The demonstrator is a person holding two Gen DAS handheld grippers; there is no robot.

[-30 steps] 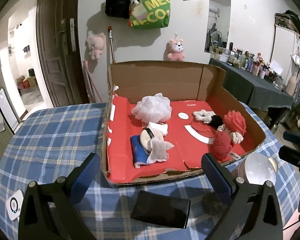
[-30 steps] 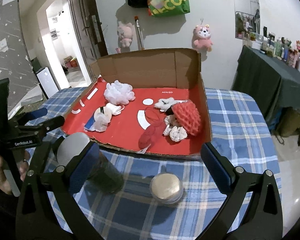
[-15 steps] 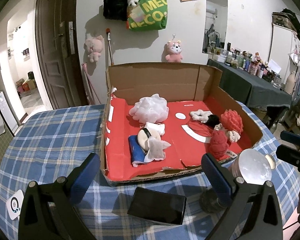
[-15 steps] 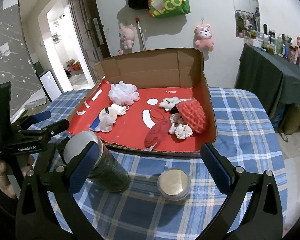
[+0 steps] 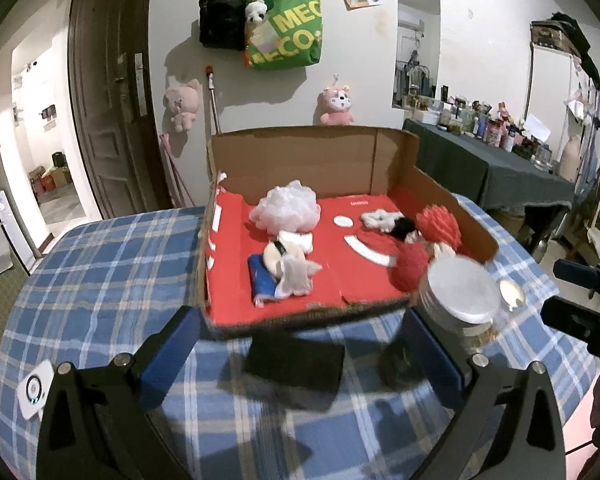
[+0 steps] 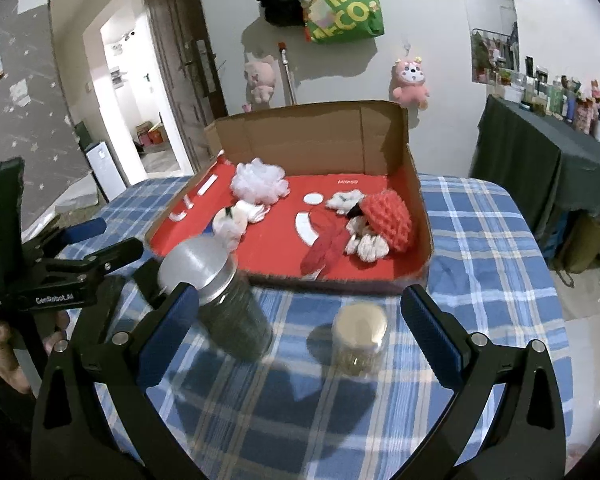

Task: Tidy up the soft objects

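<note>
While both claws, left claw (image 5: 300, 344) and right claw (image 6: 296, 320), hang spread and empty, a blue plaid surface (image 5: 100, 272) carries an open cardboard box (image 6: 312, 132) holding soft objects (image 5: 286, 210). Near it stand two jars (image 6: 358, 336); plush toys (image 6: 410, 82) hang on the far wall.

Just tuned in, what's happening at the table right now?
A person holds a claw in each hand over a plaid-covered table. Both the left claw and right claw are open and empty, hovering short of the cardboard box. The soft items, a white pouf, a red knitted piece and others, lie in the box untouched. Two jars and a black phone sit in front of it.
</note>
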